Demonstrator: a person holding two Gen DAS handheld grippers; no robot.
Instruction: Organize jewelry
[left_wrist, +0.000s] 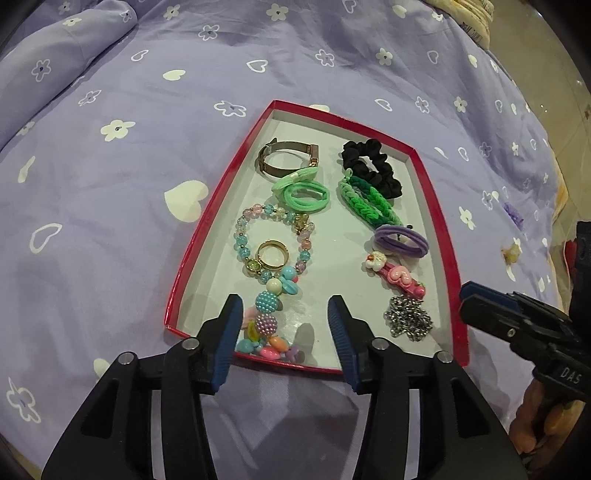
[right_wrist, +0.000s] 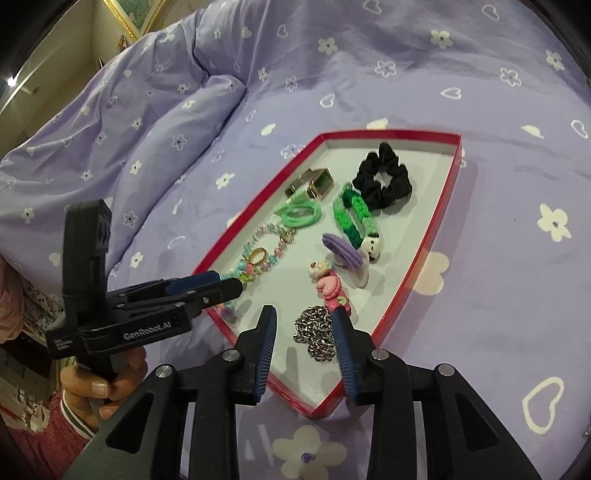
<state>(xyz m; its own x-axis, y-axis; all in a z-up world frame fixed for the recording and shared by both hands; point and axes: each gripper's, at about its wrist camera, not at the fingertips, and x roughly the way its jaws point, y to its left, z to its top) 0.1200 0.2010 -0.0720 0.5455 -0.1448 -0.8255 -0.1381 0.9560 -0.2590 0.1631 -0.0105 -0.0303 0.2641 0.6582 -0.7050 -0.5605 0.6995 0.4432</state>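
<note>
On the bed (left_wrist: 110, 229) lies a red tray (left_wrist: 448, 258) holding jewelry: watch (left_wrist: 284, 160), black scrunchie (left_wrist: 373, 168), bead bracelet (left_wrist: 273, 236), and silver chain (left_wrist: 408, 319). The left hand-held gripper (left_wrist: 286, 314) hangs with fingers apart over the tray's near edge above colored beads. The right hand-held gripper (right_wrist: 304, 328) is spread around the chain.
</note>
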